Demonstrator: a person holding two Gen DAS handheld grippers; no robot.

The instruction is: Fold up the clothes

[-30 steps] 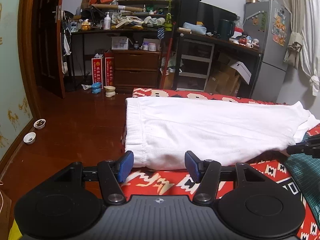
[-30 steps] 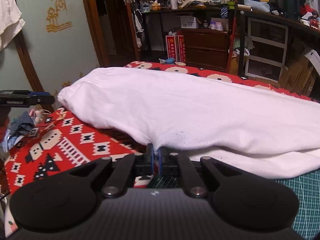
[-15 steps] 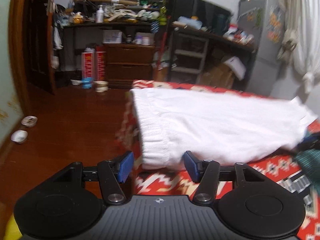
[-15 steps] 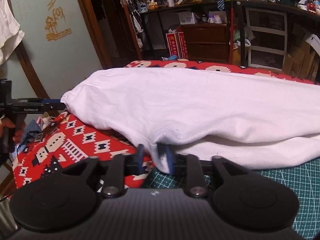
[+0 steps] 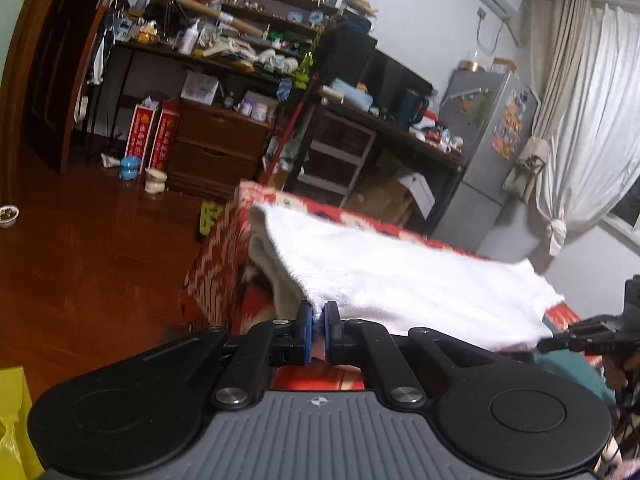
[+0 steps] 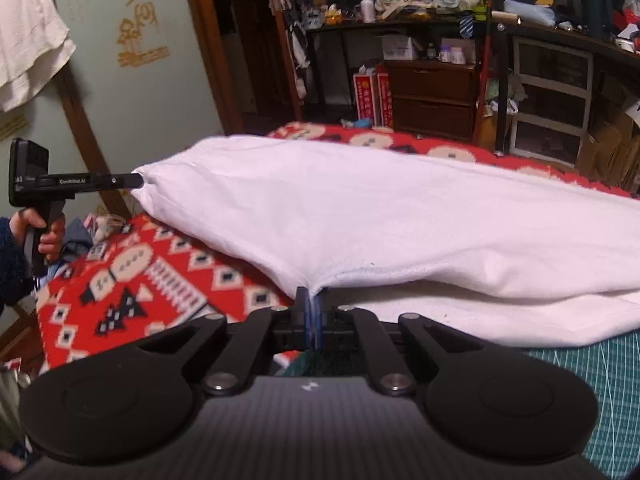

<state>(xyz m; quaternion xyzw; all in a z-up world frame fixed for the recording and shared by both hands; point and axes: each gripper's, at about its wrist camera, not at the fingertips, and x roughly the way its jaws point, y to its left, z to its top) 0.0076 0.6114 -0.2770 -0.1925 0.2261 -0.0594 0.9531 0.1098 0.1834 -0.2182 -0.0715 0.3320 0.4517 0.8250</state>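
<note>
The left tongs (image 5: pixel 316 322) were pinching the near corner of the white garment's (image 5: pixel 400 280) elastic-waistband end, pads pressed together on the cloth. That corner was lifted slightly, probably so that end could be carried over in a fold. The garment, seemingly shorts or trousers already doubled, lay on the red patterned cloth (image 6: pixel 132 280) over the worktop, directly ahead of both tongs. Its long axis ran from the left tongs across to the right tongs, waistband toward the left. The right tongs (image 6: pixel 314 316) were clamped on the opposite near corner (image 6: pixel 316 286), the fabric tenting up from them, with the green cutting mat (image 6: pixel 600 368) to their right.
</note>
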